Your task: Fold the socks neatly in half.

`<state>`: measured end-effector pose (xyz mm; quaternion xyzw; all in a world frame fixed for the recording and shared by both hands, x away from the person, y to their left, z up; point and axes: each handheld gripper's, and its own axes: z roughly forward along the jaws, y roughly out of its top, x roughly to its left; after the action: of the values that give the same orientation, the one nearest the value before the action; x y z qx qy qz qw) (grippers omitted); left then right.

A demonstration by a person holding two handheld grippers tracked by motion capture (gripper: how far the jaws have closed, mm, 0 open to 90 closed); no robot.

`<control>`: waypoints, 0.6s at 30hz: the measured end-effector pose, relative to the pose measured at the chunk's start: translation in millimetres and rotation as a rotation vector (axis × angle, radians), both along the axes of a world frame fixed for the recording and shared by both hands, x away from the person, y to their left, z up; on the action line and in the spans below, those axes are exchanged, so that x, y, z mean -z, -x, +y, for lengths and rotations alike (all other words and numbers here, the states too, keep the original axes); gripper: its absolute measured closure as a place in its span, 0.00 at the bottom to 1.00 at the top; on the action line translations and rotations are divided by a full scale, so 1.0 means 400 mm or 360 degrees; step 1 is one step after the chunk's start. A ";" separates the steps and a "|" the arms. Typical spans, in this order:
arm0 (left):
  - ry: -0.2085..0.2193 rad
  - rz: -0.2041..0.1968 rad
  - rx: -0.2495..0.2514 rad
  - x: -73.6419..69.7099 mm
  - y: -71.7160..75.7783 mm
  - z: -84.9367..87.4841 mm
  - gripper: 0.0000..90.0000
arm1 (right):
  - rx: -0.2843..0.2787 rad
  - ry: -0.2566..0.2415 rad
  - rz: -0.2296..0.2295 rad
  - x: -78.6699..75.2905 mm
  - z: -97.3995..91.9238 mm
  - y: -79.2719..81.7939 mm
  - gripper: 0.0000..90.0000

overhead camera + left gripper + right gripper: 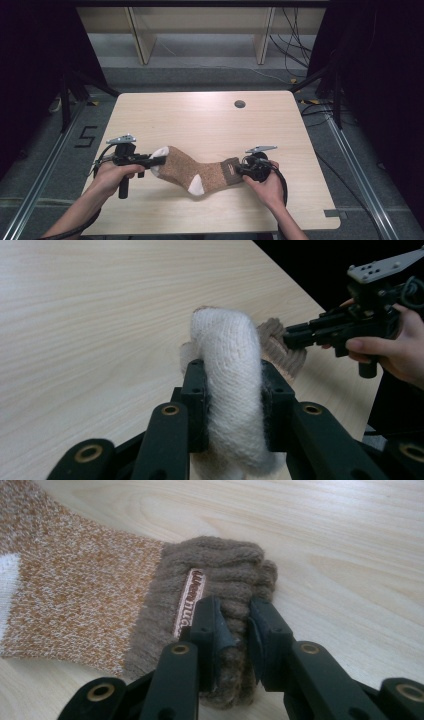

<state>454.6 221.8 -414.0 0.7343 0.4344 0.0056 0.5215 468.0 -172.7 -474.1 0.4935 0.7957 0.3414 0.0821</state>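
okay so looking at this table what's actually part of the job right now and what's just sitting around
In the job:
- sock, stretched between both tongs
- left tongs, shut on its white toe
- right tongs, shut on its brown ribbed cuff

Just around:
- table, with a round hole
- wooden frame legs on the floor behind
- loose cables

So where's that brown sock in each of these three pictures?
High view: the sock lies low centre, stretched between the left hand-held gripper and the right hand-held gripper.
Left gripper view: its white toe fills the middle, clamped.
Right gripper view: its brown cuff sits centre, clamped.
Shared landmark: the wooden table.
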 end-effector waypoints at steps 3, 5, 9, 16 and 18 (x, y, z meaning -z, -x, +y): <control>0.0018 -0.0020 0.0005 -0.010 -0.003 -0.012 0.78 | -0.0020 0.0008 -0.0012 0.001 0.007 -0.004 0.83; 0.0031 -0.0032 0.0004 -0.015 -0.004 -0.021 0.78 | 0.0008 0.0027 0.0063 -0.003 0.015 -0.001 0.83; 0.0027 -0.0051 -0.0002 -0.024 -0.003 -0.035 0.78 | 0.0008 -0.0017 0.0039 0.000 0.017 -0.001 0.83; 0.0041 -0.0078 0.0004 -0.037 -0.007 -0.063 0.79 | 0.0009 -0.0021 0.0038 0.001 0.025 -0.003 0.83; 0.0041 -0.0075 0.0018 -0.041 -0.008 -0.072 0.79 | -0.0032 -0.0013 -0.0010 0.005 0.025 -0.010 0.83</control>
<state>458.0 193.0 -397.7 0.7296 0.4180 0.0142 0.5411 471.8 -162.5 -476.1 0.4847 0.7990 0.3469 0.0792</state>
